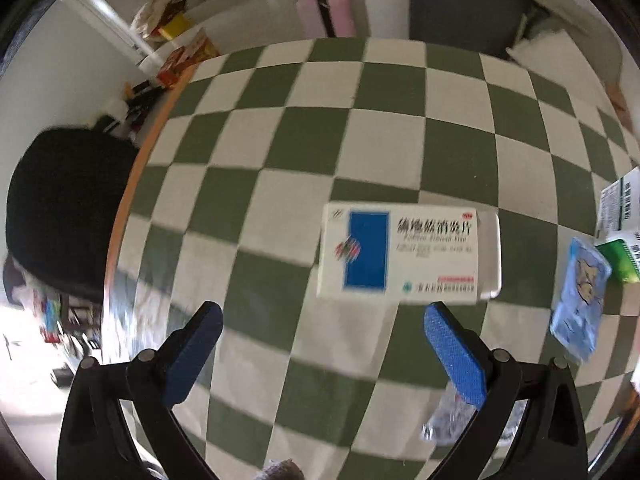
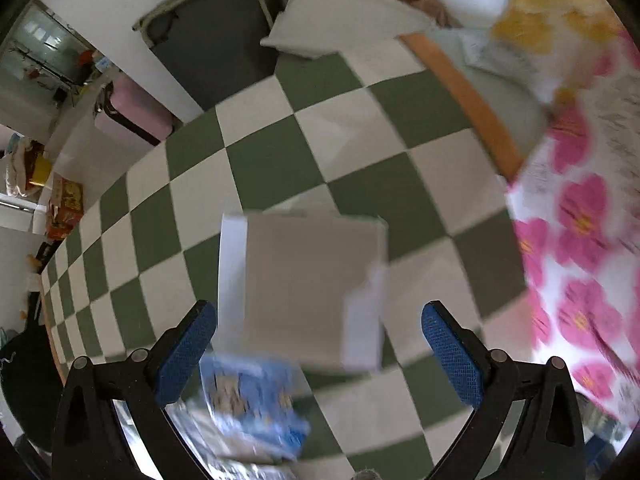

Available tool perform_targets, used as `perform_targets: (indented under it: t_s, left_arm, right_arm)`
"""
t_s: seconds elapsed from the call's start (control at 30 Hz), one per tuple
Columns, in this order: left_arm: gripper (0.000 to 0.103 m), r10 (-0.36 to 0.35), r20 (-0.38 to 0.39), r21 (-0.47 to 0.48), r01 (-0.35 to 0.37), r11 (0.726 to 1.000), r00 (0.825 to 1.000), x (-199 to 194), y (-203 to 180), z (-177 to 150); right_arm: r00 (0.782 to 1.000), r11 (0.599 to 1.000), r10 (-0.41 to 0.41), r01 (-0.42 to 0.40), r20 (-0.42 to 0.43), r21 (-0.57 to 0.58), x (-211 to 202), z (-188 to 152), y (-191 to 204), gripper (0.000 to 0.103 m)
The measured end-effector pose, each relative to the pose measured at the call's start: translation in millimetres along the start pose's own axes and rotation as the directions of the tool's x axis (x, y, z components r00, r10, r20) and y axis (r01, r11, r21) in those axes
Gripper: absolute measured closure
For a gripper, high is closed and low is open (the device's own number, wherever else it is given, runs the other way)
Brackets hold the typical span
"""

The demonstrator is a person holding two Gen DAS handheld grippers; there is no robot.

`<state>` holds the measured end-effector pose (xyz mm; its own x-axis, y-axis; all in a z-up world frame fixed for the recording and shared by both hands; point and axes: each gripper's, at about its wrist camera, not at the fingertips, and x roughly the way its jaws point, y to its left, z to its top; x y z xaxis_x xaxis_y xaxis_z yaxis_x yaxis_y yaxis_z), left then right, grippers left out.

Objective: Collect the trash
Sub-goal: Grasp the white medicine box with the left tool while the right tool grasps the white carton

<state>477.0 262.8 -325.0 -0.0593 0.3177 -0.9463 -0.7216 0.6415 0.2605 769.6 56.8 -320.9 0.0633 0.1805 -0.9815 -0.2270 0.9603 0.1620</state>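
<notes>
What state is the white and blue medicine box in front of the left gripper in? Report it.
The white and blue medicine box lies flat, printed face up, on the checkered tablecloth. Open or sealed: cannot tell.

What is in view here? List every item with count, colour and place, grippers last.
medicine box: one, white with a blue panel, flat on the checked cloth ahead of the left gripper.
blue packet: one, light blue, right of the medicine box.
green box: one, green and white, right edge of the left view.
open carton: one, grey-white, ahead of the right gripper.
checked tablecloth: one, green and white, covering the table.
floral fabric: one, white with pink flowers, right of the table.
left gripper: open, empty.
right gripper: open, empty.
</notes>
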Motion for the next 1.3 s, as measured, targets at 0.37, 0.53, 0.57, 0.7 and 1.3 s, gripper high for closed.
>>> perform_targets:
  t_s: [0.37, 0.53, 0.57, 0.7, 1.3]
  left_arm:
    - [0.000, -0.016, 0.082, 0.711, -0.047, 0.702, 0.997, 4.7, -65.8, 6.2]
    - [0.000, 0.060, 0.059, 0.920, -0.077, 0.384, 0.996, 24.9, -93.7, -21.7]
    - [0.000, 0.074, 0.059, 0.933, -0.081, 0.350, 0.995, 29.3, -96.8, -23.4]
    - [0.000, 0.101, 0.045, 0.956, -0.072, 0.284, 0.994, 42.5, -109.0, -19.0]
    - [0.026, -0.104, -0.231, 0.555, 0.219, 0.802, 0.967, 38.6, -81.2, -10.5]
  right_arm:
    - [0.993, 0.989, 0.035, -0.050, -0.111, -0.141, 25.0, -6.7, -0.8, 0.012]
    - [0.985, 0.987, 0.065, -0.088, -0.163, -0.138, 14.0, -36.1, -28.8, 0.012]
    - [0.983, 0.986, 0.064, -0.089, -0.172, -0.141, 13.7, -41.9, -32.0, 0.012]
    - [0.982, 0.985, 0.041, -0.071, -0.186, -0.155, 16.1, -55.1, -40.0, 0.012]
    - [0.981, 0.982, 0.005, -0.042, -0.196, -0.186, 11.6, -71.3, -41.4, 0.012]
